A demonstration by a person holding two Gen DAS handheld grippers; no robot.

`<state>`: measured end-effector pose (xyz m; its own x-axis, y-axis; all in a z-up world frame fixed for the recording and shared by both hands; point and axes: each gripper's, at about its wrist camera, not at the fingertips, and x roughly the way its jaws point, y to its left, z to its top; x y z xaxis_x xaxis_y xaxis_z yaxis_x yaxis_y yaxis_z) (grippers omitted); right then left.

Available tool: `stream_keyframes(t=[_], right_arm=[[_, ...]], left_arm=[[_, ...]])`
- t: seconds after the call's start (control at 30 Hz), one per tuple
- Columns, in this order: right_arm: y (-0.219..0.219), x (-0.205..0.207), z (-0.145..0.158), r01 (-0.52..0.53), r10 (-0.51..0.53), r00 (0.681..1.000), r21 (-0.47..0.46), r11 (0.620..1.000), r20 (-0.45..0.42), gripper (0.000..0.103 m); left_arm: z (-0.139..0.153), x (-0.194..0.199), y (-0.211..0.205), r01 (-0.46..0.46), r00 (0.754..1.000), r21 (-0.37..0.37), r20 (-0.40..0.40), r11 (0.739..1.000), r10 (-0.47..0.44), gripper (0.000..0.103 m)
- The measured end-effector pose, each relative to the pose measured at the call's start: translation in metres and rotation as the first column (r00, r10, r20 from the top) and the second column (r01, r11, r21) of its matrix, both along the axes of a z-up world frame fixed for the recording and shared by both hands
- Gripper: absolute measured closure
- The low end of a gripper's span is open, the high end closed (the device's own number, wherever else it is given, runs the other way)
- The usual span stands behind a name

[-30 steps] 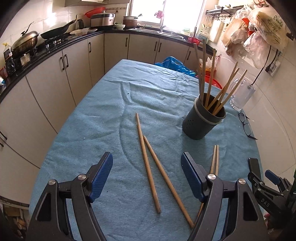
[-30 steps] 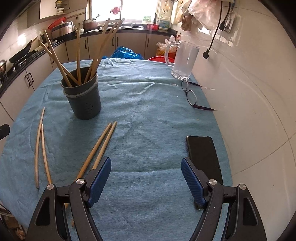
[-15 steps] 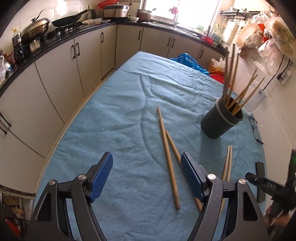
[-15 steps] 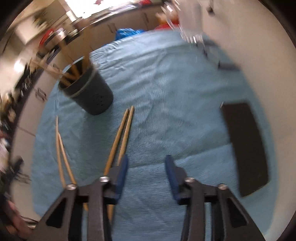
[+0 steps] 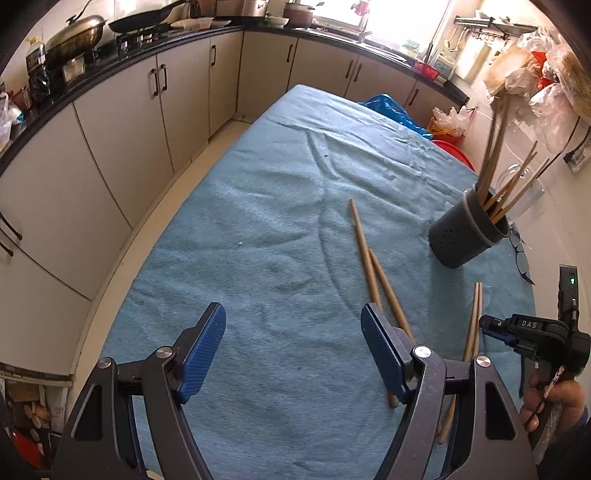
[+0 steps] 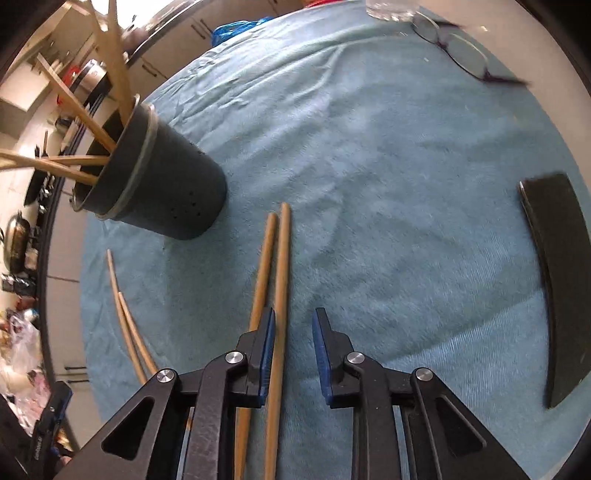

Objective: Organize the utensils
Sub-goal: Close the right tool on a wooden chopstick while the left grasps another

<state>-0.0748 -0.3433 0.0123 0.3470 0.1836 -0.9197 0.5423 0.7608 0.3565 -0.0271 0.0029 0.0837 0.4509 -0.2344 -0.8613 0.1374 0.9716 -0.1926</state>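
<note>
A dark grey holder [image 5: 465,240] [image 6: 173,192] with several chopsticks standing in it sits on the blue cloth. One loose pair of chopsticks [image 5: 365,254] lies by my left gripper's right finger. My left gripper [image 5: 291,310] is open over bare cloth, with nothing between its fingers. A second pair [image 6: 280,258] [image 5: 474,317] lies under my right gripper [image 6: 294,314], which points steeply down. Its jaws are closing. One stick runs between them beside the left pad, with a gap to the right pad. The other stick passes outside, under the left finger.
A black phone [image 6: 554,266] lies on the cloth to the right, and glasses [image 6: 461,51] and a glass jug [image 6: 388,7] sit at the far right. The table's left edge [image 5: 122,295] drops to the floor beside the kitchen cabinets [image 5: 118,122].
My right gripper has dropped and tilted down onto the right-hand pair, and its jaws have narrowed from wide open. My left gripper has drifted left, so its pair now sits by the right finger.
</note>
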Motion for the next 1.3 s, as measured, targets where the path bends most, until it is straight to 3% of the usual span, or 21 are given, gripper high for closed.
stream_keyframes(t=[0.2,0.27,0.37,0.6,0.8,0.87,1.07,1.3], right_arm=[[0.013,0.009,0.003,-0.061,0.056,0.997,-0.103,0.993,-0.051,0.090],[0.014,0.007,0.005,-0.068,0.058,0.996,-0.139,0.988,-0.071,0.096],[0.009,-0.005,0.005,-0.051,0.036,0.995,-0.161,0.986,-0.095,0.096],[-0.007,-0.033,0.003,-0.005,-0.006,0.996,-0.121,0.993,-0.091,0.096],[-0.015,-0.041,-0.001,-0.005,-0.003,0.997,-0.091,0.996,-0.081,0.096],[-0.017,-0.043,-0.001,-0.008,0.001,0.997,-0.088,0.996,-0.076,0.096],[-0.021,-0.046,-0.003,-0.008,0.002,0.997,-0.083,0.997,-0.072,0.096],[-0.019,-0.041,-0.002,-0.013,0.008,0.997,-0.069,0.998,-0.075,0.095]], left_arm=[[-0.008,0.017,-0.007,0.041,0.998,-0.018,-0.044,0.999,-0.042,0.028],[-0.011,0.027,-0.016,0.072,0.994,-0.040,-0.076,0.997,-0.074,0.028],[-0.018,0.045,-0.033,0.101,0.985,-0.082,-0.133,0.991,-0.112,0.028],[-0.046,0.093,-0.072,0.100,0.954,-0.118,-0.270,0.988,-0.129,0.051],[-0.058,0.130,-0.096,0.076,0.943,-0.069,-0.318,0.995,-0.094,0.058],[-0.063,0.137,-0.103,0.087,0.939,-0.037,-0.330,0.996,-0.094,0.069],[-0.065,0.131,-0.108,0.128,0.948,0.045,-0.298,0.991,-0.109,0.086],[-0.066,0.084,-0.076,0.120,0.939,-0.012,-0.325,0.993,-0.117,0.087]])
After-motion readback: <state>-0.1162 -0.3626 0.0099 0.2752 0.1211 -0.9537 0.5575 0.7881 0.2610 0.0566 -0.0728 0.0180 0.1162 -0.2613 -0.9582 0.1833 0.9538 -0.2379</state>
